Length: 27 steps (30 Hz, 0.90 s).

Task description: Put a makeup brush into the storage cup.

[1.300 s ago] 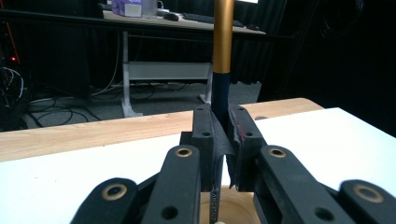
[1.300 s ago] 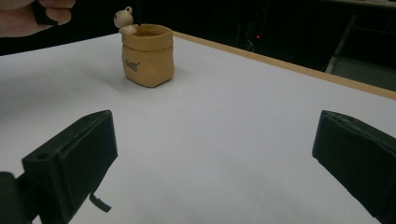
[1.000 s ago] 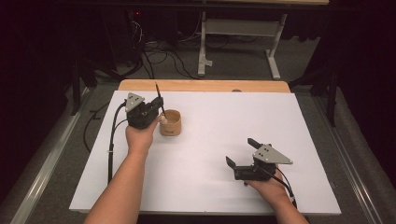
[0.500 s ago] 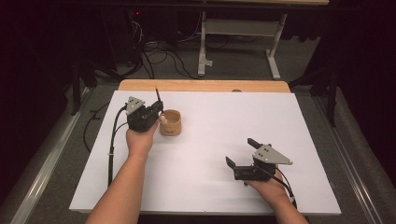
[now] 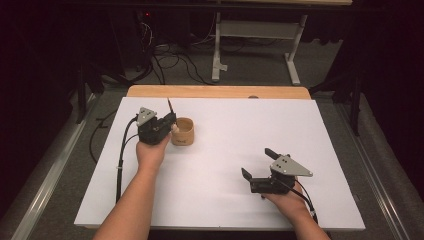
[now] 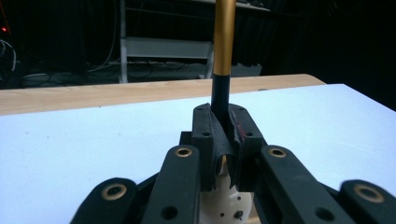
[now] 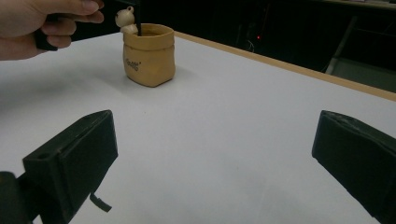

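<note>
Over the far left part of the white matte table, we hold our left gripper with the forearm stretched forward and the hand wrapped around its black body, the grey three-cornered plate on top. Its jaws are pressed together on a slim black-and-gold pen, which stands upright between the ridged black pads; in the left gripper view the shaft is glossy gold above and dark below. The pen's lower end goes down at the rim of a small tan sack-shaped ceramic cup, just beside the gripper and standing on the table. A little cream bear figure sits at the cup's rim, smooth and rounded, and the cup's wall bears small dark lettering in the right gripper view.

Our right gripper rests low near the front right of the table, well apart from the cup, the hand behind it. Its blocky black jaws are spread wide with nothing between them but bare tabletop. A pale wooden edge runs along the table's far side.
</note>
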### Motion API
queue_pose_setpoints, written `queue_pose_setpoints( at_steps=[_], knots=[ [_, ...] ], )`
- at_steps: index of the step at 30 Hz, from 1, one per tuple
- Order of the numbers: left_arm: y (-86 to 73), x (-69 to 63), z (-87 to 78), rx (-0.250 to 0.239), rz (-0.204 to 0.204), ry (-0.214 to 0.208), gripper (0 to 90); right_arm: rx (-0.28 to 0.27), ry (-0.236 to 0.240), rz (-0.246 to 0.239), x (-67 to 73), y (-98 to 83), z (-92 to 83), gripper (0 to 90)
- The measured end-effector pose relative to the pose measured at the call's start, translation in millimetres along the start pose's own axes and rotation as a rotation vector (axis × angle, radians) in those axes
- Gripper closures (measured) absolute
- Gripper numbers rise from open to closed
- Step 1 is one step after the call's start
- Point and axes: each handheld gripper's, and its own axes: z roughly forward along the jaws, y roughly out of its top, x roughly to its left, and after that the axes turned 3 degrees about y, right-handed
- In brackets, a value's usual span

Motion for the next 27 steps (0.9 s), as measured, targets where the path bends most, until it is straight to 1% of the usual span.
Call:
queue_pose_setpoints(
  at_steps=[6, 9, 11, 12, 13, 14, 15, 16, 17, 18, 24, 27],
  knots=[
    [1.1, -1.9, 0.4, -0.008, -0.005, -0.013, 82.3, -0.001, 0.001, -0.006, -0.3, -0.1, 0.7, 1.5],
    [1.3, -2.0, 0.3, -0.003, -0.001, -0.008, 81.9, -0.003, 0.003, -0.004, 0.0, -0.3, 1.0, 1.5],
    [1.5, -2.0, 0.4, 0.004, 0.008, -0.007, 76.9, -0.004, 0.004, -0.005, -0.1, -0.3, 1.1, 1.5],
    [1.6, -2.1, 0.1, 0.012, 0.023, -0.001, 72.3, -0.003, 0.003, -0.005, -0.1, -0.3, 1.1, 1.5],
    [1.6, -2.1, 0.0, 0.015, 0.030, 0.005, 65.7, 0.001, 0.000, -0.005, 0.0, -0.2, 0.8, 1.5],
    [1.6, -2.0, -0.2, 0.018, 0.039, 0.016, 61.9, 0.002, 0.000, -0.004, 0.1, -0.2, 0.7, 1.5],
    [1.7, -0.6, -0.6, 0.023, 0.037, 0.016, 57.1, -0.004, 0.002, -0.001, 0.4, -0.4, 1.3, 1.5],
    [1.9, 0.6, -1.0, 0.024, 0.028, 0.009, 54.9, -0.003, 0.003, -0.006, 0.4, -0.4, 1.5, 1.5],
    [2.2, 1.1, -1.4, 0.023, 0.022, 0.005, 52.9, 0.000, 0.000, -0.002, 0.8, -0.4, 1.5, 1.6],
    [2.5, 1.3, -2.0, 0.023, 0.026, 0.007, 51.7, 0.006, -0.003, -0.011, 0.8, -0.3, 1.4, 1.5],
    [3.9, -1.2, -5.0, 0.016, 0.036, -0.006, 47.0, 0.006, -0.001, -0.014, 1.0, -0.3, 1.8, 1.5],
    [3.9, -2.0, -6.2, 0.029, 0.040, -0.011, 45.6, 0.007, -0.001, -0.016, 1.0, -0.4, 1.9, 1.5]
  ],
)
